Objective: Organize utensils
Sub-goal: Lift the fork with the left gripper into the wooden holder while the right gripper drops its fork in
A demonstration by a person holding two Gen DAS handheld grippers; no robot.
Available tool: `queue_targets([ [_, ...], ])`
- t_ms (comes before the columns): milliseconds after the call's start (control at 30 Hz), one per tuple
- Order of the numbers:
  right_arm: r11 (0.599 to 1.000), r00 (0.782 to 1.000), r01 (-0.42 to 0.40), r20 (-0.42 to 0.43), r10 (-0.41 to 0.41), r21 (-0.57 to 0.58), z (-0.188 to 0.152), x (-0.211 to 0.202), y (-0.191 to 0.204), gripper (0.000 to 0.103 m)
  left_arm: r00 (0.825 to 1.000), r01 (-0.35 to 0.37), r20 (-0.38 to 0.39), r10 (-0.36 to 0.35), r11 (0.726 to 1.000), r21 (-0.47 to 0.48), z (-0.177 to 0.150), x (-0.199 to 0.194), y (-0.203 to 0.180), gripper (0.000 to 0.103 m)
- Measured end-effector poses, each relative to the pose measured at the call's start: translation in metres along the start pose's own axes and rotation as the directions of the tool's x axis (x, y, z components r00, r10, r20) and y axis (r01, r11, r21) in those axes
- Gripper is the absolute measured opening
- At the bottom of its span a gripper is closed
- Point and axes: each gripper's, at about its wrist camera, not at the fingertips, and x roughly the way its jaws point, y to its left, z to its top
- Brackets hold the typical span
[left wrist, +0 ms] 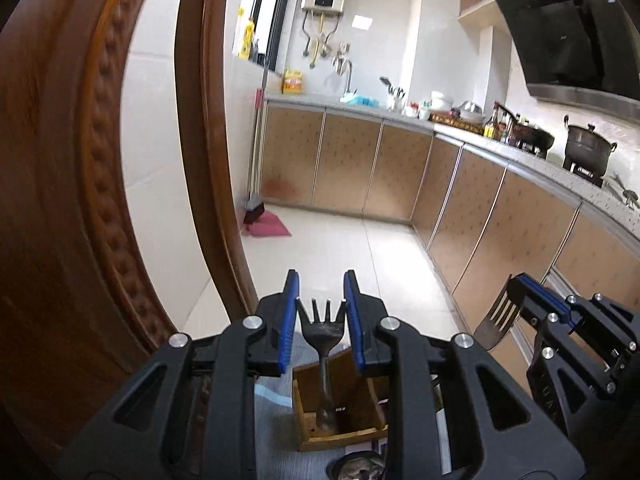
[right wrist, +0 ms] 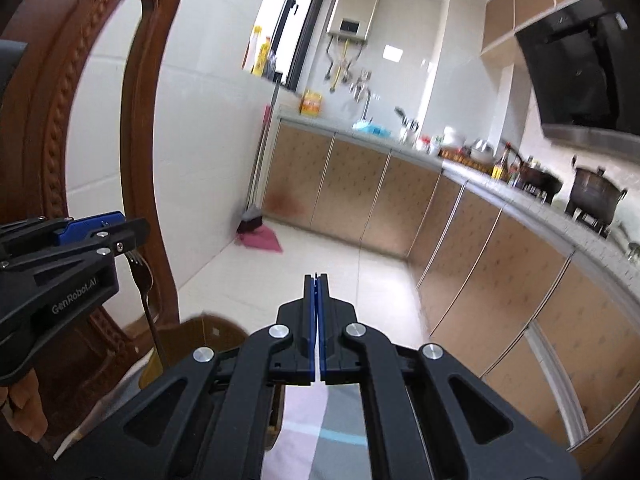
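Observation:
In the left wrist view my left gripper [left wrist: 321,292] is shut on a dark metal fork [left wrist: 323,330], its pads touching the outer tines. The fork stands upright with its handle down in a wooden utensil box [left wrist: 340,408]. My right gripper [left wrist: 516,292] shows at the right, shut on a slotted metal spatula [left wrist: 496,320]. In the right wrist view my right gripper [right wrist: 317,280] has its pads pressed together; the spatula is hidden there. The left gripper [right wrist: 132,232] appears at the left holding the fork [right wrist: 142,276] above the brown box [right wrist: 200,340].
A carved wooden chair back [left wrist: 80,160] rises close on the left. Kitchen cabinets [left wrist: 460,200] and a counter with pots [left wrist: 588,148] run along the right. A broom and pink dustpan [left wrist: 264,224] lie on the tiled floor. A checked cloth [right wrist: 332,436] lies below the grippers.

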Motion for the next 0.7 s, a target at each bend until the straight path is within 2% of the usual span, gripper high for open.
queue_targets([
  [200, 0.999, 0.996, -0.033, -0.078, 0.036, 0.041, -0.019, 0.019, 0.000, 0.002, 0.999, 0.014, -0.052, -0.013, 1.000, 0.016, -0.017, 0.018, -0.004, 0.023],
  [300, 0.998, 0.995, -0.034, -0.089, 0.039, 0.061, -0.021, 0.016, -0.004, 0.017, 0.999, 0.014, -0.044, -0.013, 1.000, 0.017, -0.020, 0.014, -0.007, 0.023],
  [367, 0.997, 0.994, -0.041, -0.094, 0.048, 0.071, -0.020, 0.009, -0.008, 0.027, 0.999, 0.027, -0.045, -0.025, 0.999, 0.024, -0.021, 0.007, -0.009, 0.035],
  [467, 0.995, 0.996, -0.047, -0.074, 0.054, 0.091, -0.022, -0.017, -0.020, 0.036, 0.998, 0.046, -0.040, -0.045, 0.999, 0.029, -0.026, -0.013, -0.012, 0.042],
  [533, 0.993, 0.996, -0.043, -0.068, 0.050, 0.106, -0.028, -0.034, -0.029, 0.037, 0.998, 0.053, -0.047, -0.051, 0.998, 0.037, -0.037, -0.028, -0.013, 0.045],
  [633, 0.989, 0.993, -0.034, -0.108, 0.050, 0.146, -0.053, -0.053, -0.042, 0.037, 0.991, 0.067, -0.122, -0.062, 0.997, 0.046, -0.068, -0.043, -0.010, 0.045],
  [700, 0.982, 0.979, -0.028, -0.191, 0.064, 0.187, -0.081, -0.048, -0.047, 0.037, 0.983, 0.074, -0.170, -0.063, 0.996, 0.059, -0.087, -0.043, -0.009, 0.045],
])
